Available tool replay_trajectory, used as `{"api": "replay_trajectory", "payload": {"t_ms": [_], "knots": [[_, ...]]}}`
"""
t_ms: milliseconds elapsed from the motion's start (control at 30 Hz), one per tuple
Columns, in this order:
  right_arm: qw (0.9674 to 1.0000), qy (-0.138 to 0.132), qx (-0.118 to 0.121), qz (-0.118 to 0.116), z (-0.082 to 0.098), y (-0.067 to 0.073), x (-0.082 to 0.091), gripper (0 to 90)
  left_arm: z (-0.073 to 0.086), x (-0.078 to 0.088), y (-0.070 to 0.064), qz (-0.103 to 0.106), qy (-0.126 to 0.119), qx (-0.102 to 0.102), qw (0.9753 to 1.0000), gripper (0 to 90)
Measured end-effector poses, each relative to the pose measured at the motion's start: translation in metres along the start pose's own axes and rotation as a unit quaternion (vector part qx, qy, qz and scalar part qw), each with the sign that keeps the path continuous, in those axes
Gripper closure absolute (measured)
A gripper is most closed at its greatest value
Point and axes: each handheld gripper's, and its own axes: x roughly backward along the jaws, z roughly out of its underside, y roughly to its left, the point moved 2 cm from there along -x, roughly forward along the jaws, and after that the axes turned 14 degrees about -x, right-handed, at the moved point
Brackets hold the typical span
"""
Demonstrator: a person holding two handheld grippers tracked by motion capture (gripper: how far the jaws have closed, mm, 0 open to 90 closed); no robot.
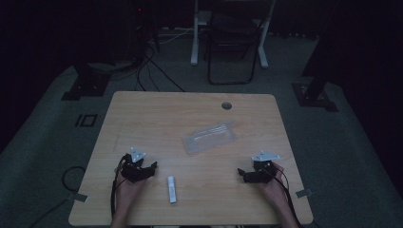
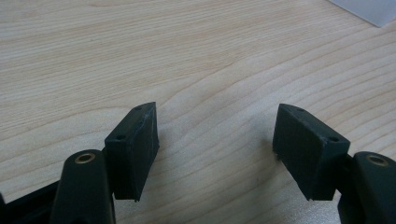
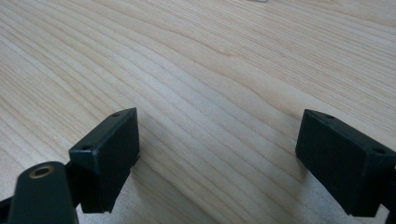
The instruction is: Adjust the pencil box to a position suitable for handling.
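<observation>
Two hand-held claws rest wide apart and empty on a wooden worktop.
Left claw and right claw grip nothing. A white tube lies between them, at five o'clock from the left claw; a clear tray sits at twelve o'clock.

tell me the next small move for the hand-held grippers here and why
Probably slide the left hand-held gripper toward the small white tube lying flat on the table, just to that gripper's right, and line the jaws up across it. Both the left and the right hand-held gripper rest open with nothing between the jaws, and the tube is the nearest thing; the clear plastic tray lies farther up.
</observation>
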Motion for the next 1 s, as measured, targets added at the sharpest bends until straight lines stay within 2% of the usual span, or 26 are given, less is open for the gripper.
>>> {"api": "replay_trajectory", "payload": {"t_ms": [67,100,233,767,1000], "knots": [[1.0000,0.001,-0.001,0.001,0.000,0.000,0.001,16.4,0.000,0.000,0.000,0.000,0.000,0.000,1.0000,31.6],[1.0000,0.004,-0.004,0.004,-0.001,0.003,0.003,25.3,0.000,0.000,0.000,0.000,0.000,0.000,1.0000,31.6],[0.9998,-0.015,0.009,0.008,-0.005,0.011,0.009,28.6,0.000,0.000,0.000,0.000,0.000,0.000,1.0000,31.6],[0.9985,-0.042,0.034,0.003,-0.016,0.031,0.029,34.2,0.000,0.000,0.000,0.002,0.000,-0.002,1.0000,31.6],[0.9980,-0.053,0.035,0.002,-0.020,0.032,0.033,34.0,0.000,0.001,0.000,0.003,0.001,-0.003,1.0000,31.6]]}}
